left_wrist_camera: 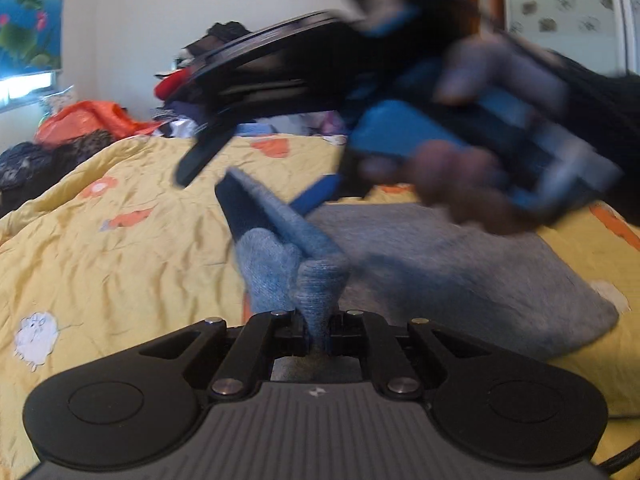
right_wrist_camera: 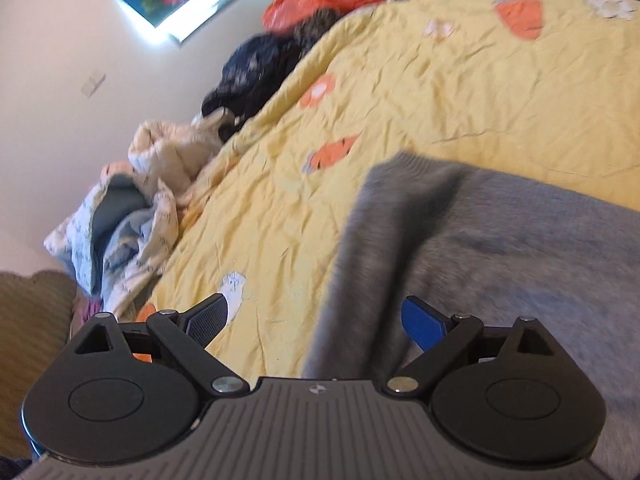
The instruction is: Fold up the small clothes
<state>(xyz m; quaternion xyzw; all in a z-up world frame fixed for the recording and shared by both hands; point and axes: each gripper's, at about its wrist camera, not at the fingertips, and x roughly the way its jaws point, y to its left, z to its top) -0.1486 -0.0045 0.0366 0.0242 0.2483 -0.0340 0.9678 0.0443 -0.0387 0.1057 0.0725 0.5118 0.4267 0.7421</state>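
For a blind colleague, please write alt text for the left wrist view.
The left gripper has its jaws shut on a pinched fold of a grey knit garment lying on a yellow quilt. Above, blurred, a hand holds the right gripper.

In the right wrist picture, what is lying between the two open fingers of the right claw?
In the right wrist view, yellow quilt and the edge of the grey garment lie between the open right claw's fingers; neither finger touches anything.
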